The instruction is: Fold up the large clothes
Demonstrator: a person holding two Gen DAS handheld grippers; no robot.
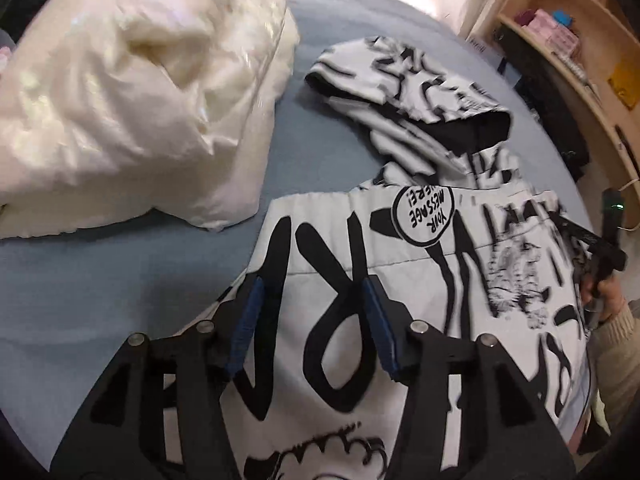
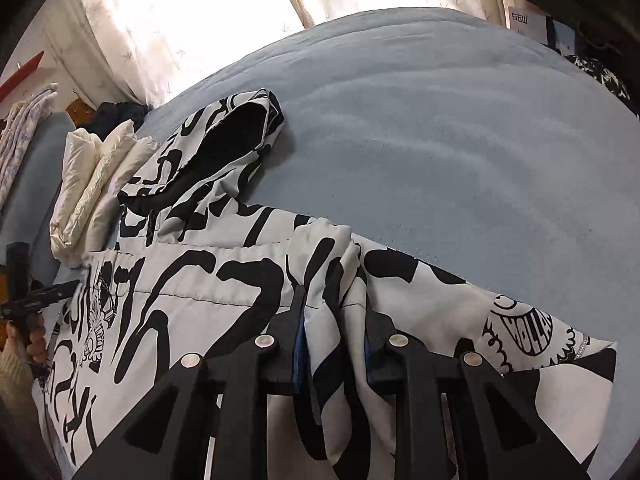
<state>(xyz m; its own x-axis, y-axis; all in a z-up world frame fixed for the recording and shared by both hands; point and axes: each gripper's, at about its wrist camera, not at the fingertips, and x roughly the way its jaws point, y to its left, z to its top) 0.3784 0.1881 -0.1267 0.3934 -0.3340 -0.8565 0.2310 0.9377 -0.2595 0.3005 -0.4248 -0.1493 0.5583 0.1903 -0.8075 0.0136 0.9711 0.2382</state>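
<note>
Black-and-white graffiti-print jacket (image 1: 400,300), blue bedspread (image 2: 440,140)

Both views: strong fisheye, dark vignette at corners, straight lines bowed near edges.

Right wrist view: daylight through sheer white patterned curtain (image 2: 192,20), blown out to near white at top centre; backlit. Pale blue fleecy bed cover (image 2: 440,128) evenly lit, soft ripple shading, no hard shadows.

Left wrist view: glossy cream padded quilted jacket (image 1: 132,92) overexposed w/ sheen patches, detail lost, slightly smeared. Motion blur on white-and-black graffiti-print hooded jacket (image 1: 400,240), worst at hood and right side. Light wooden shelf unit (image 1: 560,40) soft, warm cast.
</note>
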